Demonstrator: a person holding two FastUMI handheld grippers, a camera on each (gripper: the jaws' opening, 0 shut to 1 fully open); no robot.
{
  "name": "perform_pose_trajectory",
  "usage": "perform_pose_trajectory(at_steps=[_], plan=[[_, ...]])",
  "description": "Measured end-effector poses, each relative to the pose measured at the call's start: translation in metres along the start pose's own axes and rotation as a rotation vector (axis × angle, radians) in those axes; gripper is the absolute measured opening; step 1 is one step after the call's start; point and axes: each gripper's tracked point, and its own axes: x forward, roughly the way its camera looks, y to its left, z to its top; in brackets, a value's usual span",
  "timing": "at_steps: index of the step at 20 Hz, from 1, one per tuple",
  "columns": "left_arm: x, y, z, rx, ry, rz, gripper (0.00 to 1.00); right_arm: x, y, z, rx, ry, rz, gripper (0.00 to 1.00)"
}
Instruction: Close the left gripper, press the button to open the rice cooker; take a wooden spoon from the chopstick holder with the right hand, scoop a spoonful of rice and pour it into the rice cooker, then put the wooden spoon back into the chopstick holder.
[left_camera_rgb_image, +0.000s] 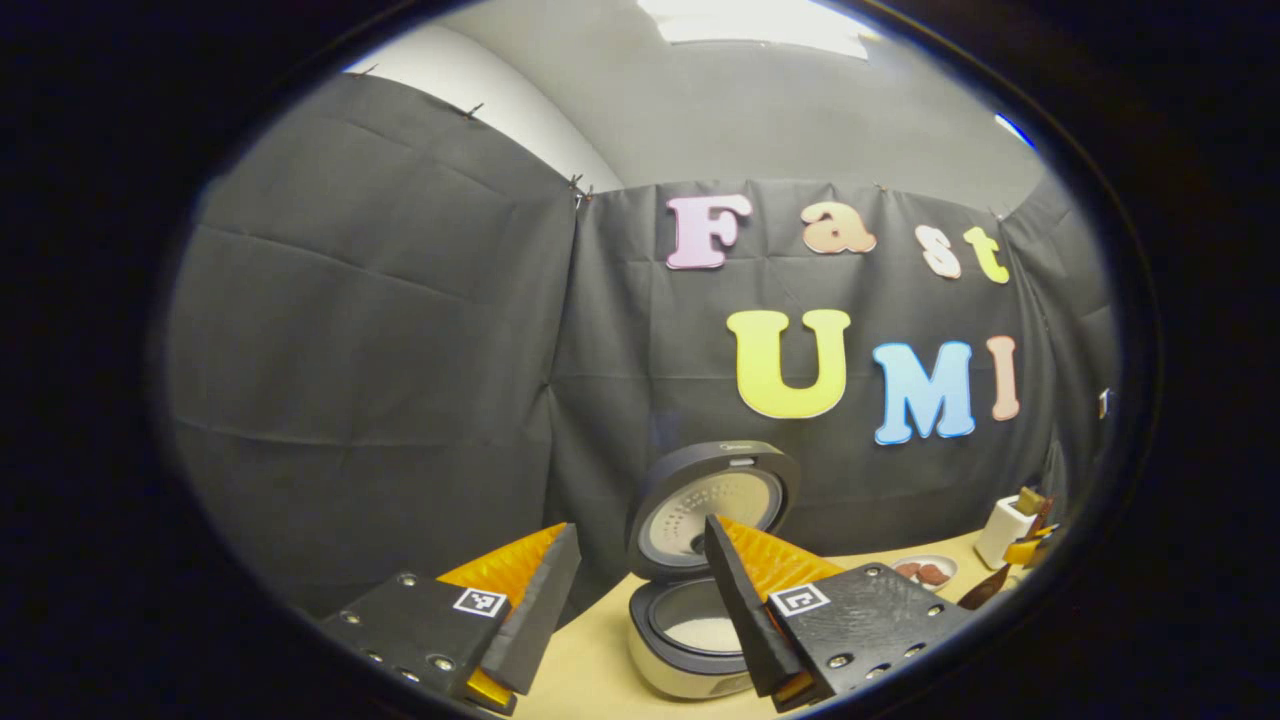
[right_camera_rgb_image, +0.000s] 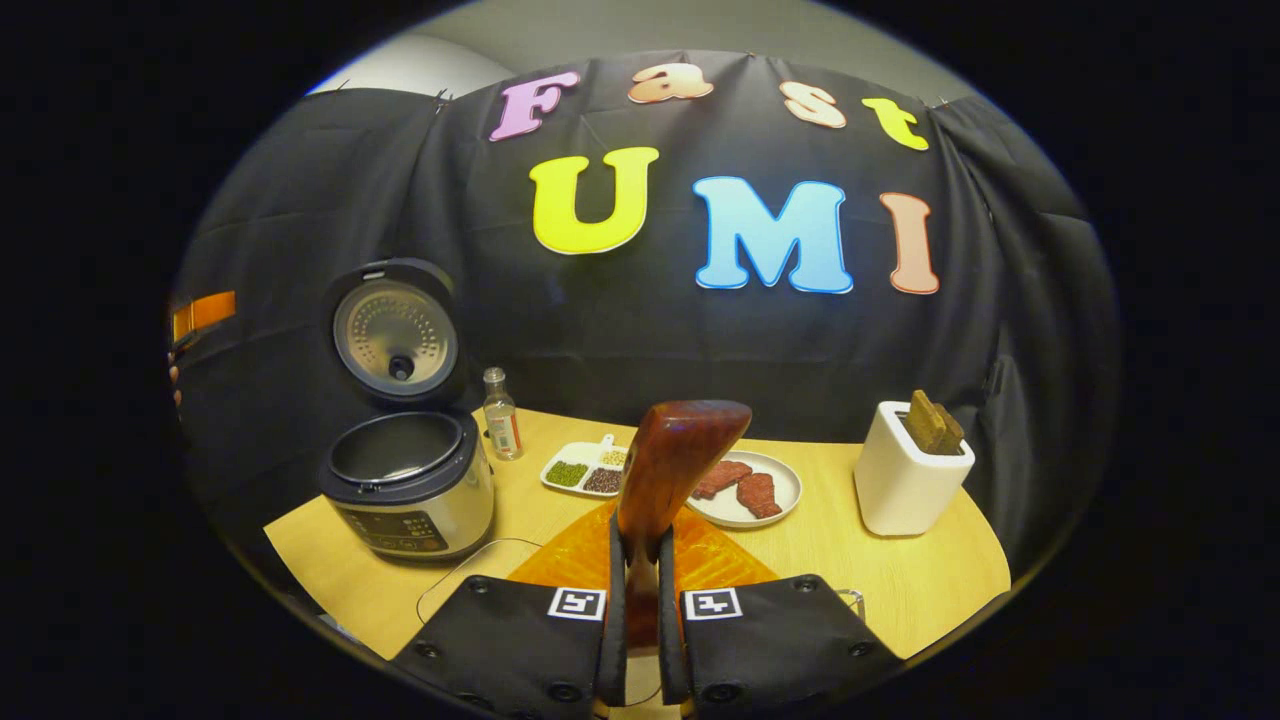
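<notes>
The rice cooker (right_camera_rgb_image: 410, 485) stands open at the table's left, its lid (right_camera_rgb_image: 395, 340) raised upright. My right gripper (right_camera_rgb_image: 640, 545) is shut on a wooden spoon (right_camera_rgb_image: 675, 460), whose handle runs between the fingers while the bowl end rises above them. At the right stands the white chopstick holder (right_camera_rgb_image: 900, 480) with wooden utensils (right_camera_rgb_image: 935, 425) in it. My left gripper (left_camera_rgb_image: 640, 527) hangs open just in front of the rice cooker (left_camera_rgb_image: 700, 640), nothing between its fingers. Something pale lies in the pot (left_camera_rgb_image: 705, 632). Far right are the chopstick holder (left_camera_rgb_image: 1003, 530) and the spoon (left_camera_rgb_image: 985, 590).
A plate of red meat slices (right_camera_rgb_image: 745, 490), a divided dish of beans (right_camera_rgb_image: 585, 470) and a small bottle (right_camera_rgb_image: 500, 412) sit mid-table behind the spoon. A thin cable (right_camera_rgb_image: 470, 560) loops in front of the cooker. The table's front edge (right_camera_rgb_image: 330, 590) is near.
</notes>
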Motion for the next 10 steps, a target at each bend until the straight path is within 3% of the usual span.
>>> perform_pose_trajectory(at_steps=[10], plan=[[0.024,0.013,-0.022,-0.004,0.020,-0.007,0.80,0.035,0.013,-0.070,-0.173,0.104,-0.038,0.15]])
